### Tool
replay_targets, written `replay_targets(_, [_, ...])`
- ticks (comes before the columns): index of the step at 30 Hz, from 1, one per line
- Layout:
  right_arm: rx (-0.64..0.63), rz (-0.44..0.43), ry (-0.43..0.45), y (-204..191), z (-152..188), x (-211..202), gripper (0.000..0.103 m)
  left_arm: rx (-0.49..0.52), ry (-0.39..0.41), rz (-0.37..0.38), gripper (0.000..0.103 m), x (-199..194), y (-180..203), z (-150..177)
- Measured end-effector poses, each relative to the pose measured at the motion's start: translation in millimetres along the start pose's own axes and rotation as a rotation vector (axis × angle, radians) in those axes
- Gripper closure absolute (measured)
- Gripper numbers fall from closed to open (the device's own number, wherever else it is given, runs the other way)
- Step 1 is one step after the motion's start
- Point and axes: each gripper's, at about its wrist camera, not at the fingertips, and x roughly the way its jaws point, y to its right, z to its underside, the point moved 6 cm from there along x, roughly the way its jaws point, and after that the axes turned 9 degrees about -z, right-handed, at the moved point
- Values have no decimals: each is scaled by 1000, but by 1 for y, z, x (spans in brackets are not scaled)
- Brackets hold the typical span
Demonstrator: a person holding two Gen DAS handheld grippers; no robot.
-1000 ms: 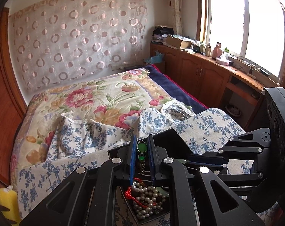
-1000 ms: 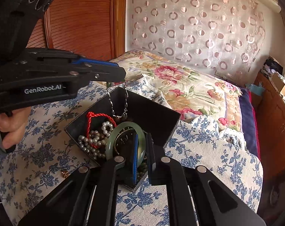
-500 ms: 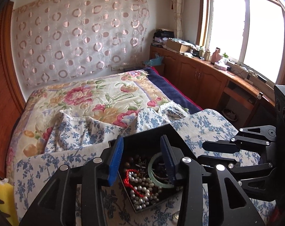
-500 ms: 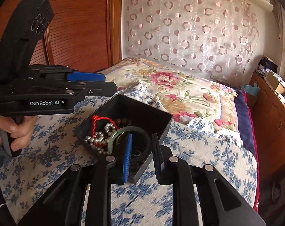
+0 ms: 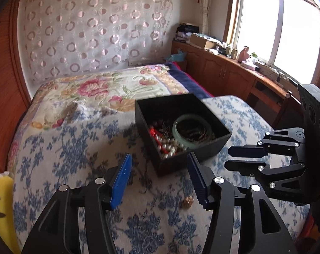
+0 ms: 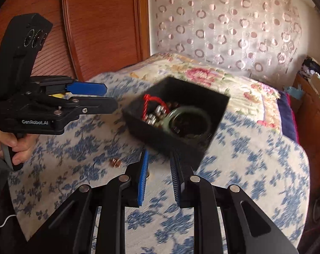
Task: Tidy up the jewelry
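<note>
A black open box (image 5: 210,150) (image 6: 176,140) sits on the blue-flowered cloth. It holds a green bangle (image 5: 177,127) (image 6: 172,116), pearl beads (image 5: 170,146) (image 6: 154,115), a red cord (image 6: 149,100) and dark chains. A small gold piece (image 5: 187,201) (image 6: 115,162) lies on the cloth near the box. My left gripper (image 5: 158,180) (image 6: 109,97) is open and empty, in front of the box. My right gripper (image 6: 160,175) (image 5: 230,158) is open and empty, just short of the box's near wall.
The flowered cloth (image 5: 75,148) covers the near end of a bed with a floral quilt (image 5: 100,89). A wooden headboard (image 6: 96,31) stands on the left. Wooden cabinets (image 5: 223,76) under a window run along the right. A yellow object (image 5: 1,201) lies at the far left.
My left gripper let go of the green-stone necklace into the box, opened wide and pulled back. My right gripper released the bangle, opened and drew back from the box.
</note>
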Motion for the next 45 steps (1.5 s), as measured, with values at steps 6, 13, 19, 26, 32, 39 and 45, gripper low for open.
replay_targets(6, [9,-11,-74,-4,15,27,77,9,-90,-24,51,14,-7,37])
replay_targets(13, [-22,-30,-100,-14,16,41,66,3,-133,-14,51,16,-9,56])
replay_targets(19, [-70,-12,-138,-19,18,51,66,15,-138,-9,51,14,-3,59])
replay_targets(26, [-71,-23,-133,-14,22,45,82,35,-141,17,51,13,9,53])
replay_targets(32, [-57,0,-114,-3,24,32,83,66,-140,46,51,15,31,49])
replay_targets(39, [-13,16,-102,14,28,23,89,93,-137,38,70,20,45,45])
replay_targets(45, [-6,10,-94,14,31,20,89,105,-143,50,79,24,54,44])
